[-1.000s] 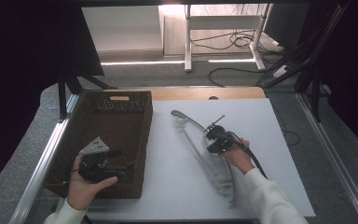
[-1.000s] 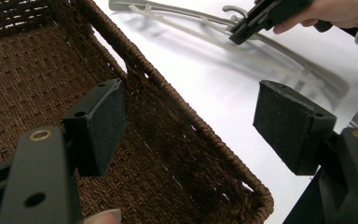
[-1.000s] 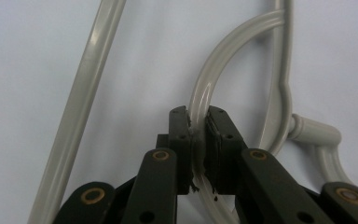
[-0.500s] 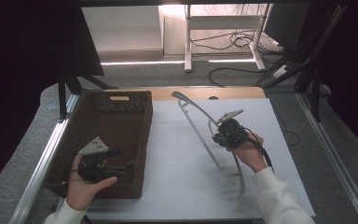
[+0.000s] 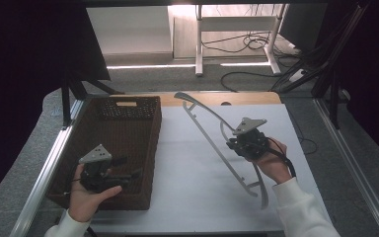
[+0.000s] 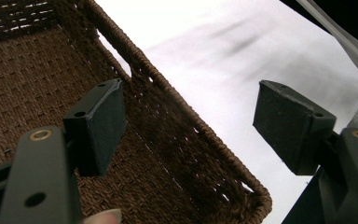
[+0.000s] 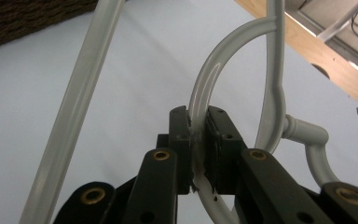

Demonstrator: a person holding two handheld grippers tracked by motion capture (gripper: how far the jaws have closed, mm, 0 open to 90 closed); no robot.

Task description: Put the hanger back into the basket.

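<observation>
No readable text, labels, brands or numbers anywhere; pale tag on basket (image 5: 109, 143) rim illegible.

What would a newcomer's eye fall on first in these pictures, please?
Probably the grey clothes hanger, lifted at a tilt above the white table, with the right gripper shut on its curved bar. Next, the dark wicker basket at the left, where the left gripper hovers open.

place: lab | signs: black curtains (image 5: 24, 59); floor cables (image 5: 256, 47); framed table (image 5: 192, 177)
</observation>
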